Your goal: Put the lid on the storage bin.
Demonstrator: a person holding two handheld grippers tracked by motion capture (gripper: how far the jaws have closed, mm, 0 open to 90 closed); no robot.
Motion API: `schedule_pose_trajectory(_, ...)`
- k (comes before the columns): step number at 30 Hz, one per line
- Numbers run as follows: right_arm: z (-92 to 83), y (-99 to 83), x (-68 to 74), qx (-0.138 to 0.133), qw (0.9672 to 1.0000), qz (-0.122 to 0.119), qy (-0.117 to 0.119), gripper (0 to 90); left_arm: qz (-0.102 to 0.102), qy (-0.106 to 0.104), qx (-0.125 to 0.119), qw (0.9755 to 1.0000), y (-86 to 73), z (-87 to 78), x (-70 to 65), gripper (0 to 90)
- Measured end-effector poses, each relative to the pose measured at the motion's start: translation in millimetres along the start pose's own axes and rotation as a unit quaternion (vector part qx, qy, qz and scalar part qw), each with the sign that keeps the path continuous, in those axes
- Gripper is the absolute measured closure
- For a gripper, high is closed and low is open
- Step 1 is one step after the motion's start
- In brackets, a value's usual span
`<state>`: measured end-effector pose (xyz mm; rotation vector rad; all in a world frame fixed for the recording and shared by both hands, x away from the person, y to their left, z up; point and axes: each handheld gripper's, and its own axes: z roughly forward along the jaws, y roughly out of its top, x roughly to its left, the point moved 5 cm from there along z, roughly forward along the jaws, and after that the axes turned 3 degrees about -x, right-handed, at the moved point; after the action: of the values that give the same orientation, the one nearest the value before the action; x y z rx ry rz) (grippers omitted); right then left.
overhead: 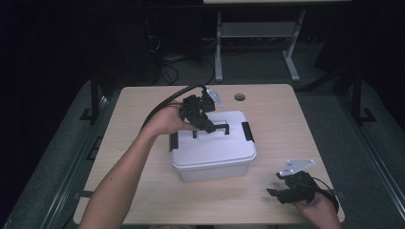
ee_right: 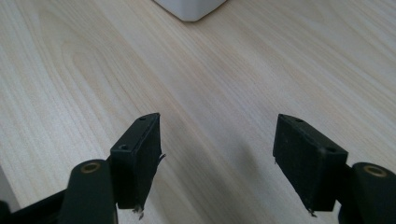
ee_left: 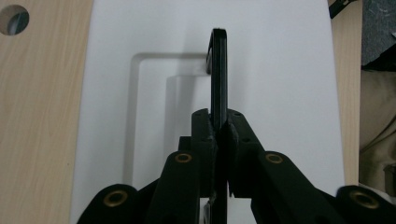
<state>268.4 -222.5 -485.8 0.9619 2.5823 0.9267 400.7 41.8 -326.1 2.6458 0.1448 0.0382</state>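
Left hand-held gripper (overhead: pixel 210 125) clamped on black handle (ee_left: pixel 218 74) atop white box (overhead: pixel 212 152), handle running left-right; right hand-held gripper (overhead: pixel 276 192) wide, empty, near-right on table (overhead: pixel 143 191).

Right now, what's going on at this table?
A person is working on a white lidded box in the middle of a wooden table. The left gripper is shut on the box's black handle, which stands raised above the lid. The right gripper is open with nothing between its jaws, near the table's right front corner, apart from the box. The black latches at the box's ends look closed against its sides.
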Motion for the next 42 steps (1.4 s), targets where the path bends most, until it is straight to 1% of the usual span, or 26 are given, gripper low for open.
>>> schedule_pose_trajectory(1,0.3,0.2,0.3,0.0,1.0,0.001,0.001,31.6,0.001,0.001,0.002,1.0,-1.1,-0.1,-0.2,81.5)
schedule_pose_trajectory(2,0.4,0.2,0.4,0.0,1.0,0.001,0.001,31.6,-0.003,0.0,0.003,1.0,-2.8,-0.1,-1.0,80.9)
schedule_pose_trajectory(4,0.9,0.4,0.8,0.001,1.0,0.001,0.001,31.6,0.0,0.002,0.007,1.0,-6.7,-1.3,-0.9,79.7)
schedule_pose_trajectory(6,1.6,0.5,1.2,0.0,1.0,0.002,0.004,31.6,-0.005,0.0,0.003,1.0,-10.2,-2.5,-1.3,79.1)
schedule_pose_trajectory(8,1.8,0.5,1.1,0.001,1.0,0.002,0.004,31.6,-0.001,0.003,0.009,0.9999,-13.3,-4.5,-2.2,78.8)
schedule_pose_trajectory(9,1.7,0.6,1.0,0.0,1.0,0.002,0.004,31.6,-0.004,0.003,0.006,1.0,-14.6,-5.6,-3.0,78.8)
schedule_pose_trajectory(10,1.6,0.7,0.8,0.0,1.0,0.002,0.003,31.6,0.0,0.004,0.006,1.0,-15.6,-7.0,-3.0,78.8)
schedule_pose_trajectory(11,1.4,0.9,0.8,0.0,1.0,0.002,0.003,31.6,-0.001,0.004,0.004,1.0,-16.7,-8.4,-3.4,78.8)
schedule_pose_trajectory(15,1.7,1.1,1.2,0.001,1.0,0.0,0.004,31.6,-0.003,0.013,0.005,0.9999,-22.2,-14.0,-4.5,78.7)
schedule_pose_trajectory(18,2.2,1.4,2.0,0.002,1.0,0.003,0.004,31.6,0.0,0.02,0.01,0.9998,-26.2,-17.8,-6.0,78.1)
schedule_pose_trajectory(20,3.1,1.7,2.2,0.002,1.0,0.0,0.004,31.6,0.002,0.022,0.013,0.9997,-28.5,-19.4,-6.3,78.0)
schedule_pose_trajectory(22,3.5,2.0,2.3,0.002,1.0,-0.002,0.005,31.6,0.005,0.028,0.018,0.9995,-31.2,-20.3,-5.9,78.8)
schedule_pose_trajectory(24,3.4,2.4,2.7,0.003,1.0,0.0,0.005,31.6,0.005,0.034,0.014,0.9993,-33.8,-20.6,-5.5,82.7)
schedule_pose_trajectory(27,3.4,2.6,1.6,0.001,1.0,-0.002,0.005,31.6,0.008,0.03,0.01,0.9995,-34.7,-20.8,-5.1,83.8)
schedule_pose_trajectory(28,3.4,2.5,1.5,0.001,1.0,-0.002,0.004,31.6,0.012,0.031,0.011,0.9994,-34.8,-20.9,-4.2,84.0)
schedule_pose_trajectory(30,3.7,2.5,1.9,0.002,1.0,-0.001,0.005,31.6,0.013,0.029,0.013,0.9994,-35.0,-21.4,-3.3,84.0)
schedule_pose_trajectory(34,4.2,2.2,1.9,0.003,1.0,0.001,0.007,31.6,0.017,0.035,0.014,0.9991,-36.5,-22.2,0.6,83.6)
schedule_pose_trajectory(36,4.2,1.7,1.5,0.002,1.0,0.003,0.007,31.6,0.013,0.034,0.014,0.9992,-37.1,-22.5,3.1,83.2)
schedule_pose_trajectory(38,4.4,0.8,0.1,0.004,1.0,-0.001,0.005,31.6,0.014,0.036,0.016,0.9991,-37.5,-23.0,5.8,82.9)
schedule_pose_trajectory(42,4.1,0.5,0.1,0.004,1.0,0.003,0.005,31.6,0.009,0.044,0.012,0.9989,-39.4,-23.4,9.8,82.4)
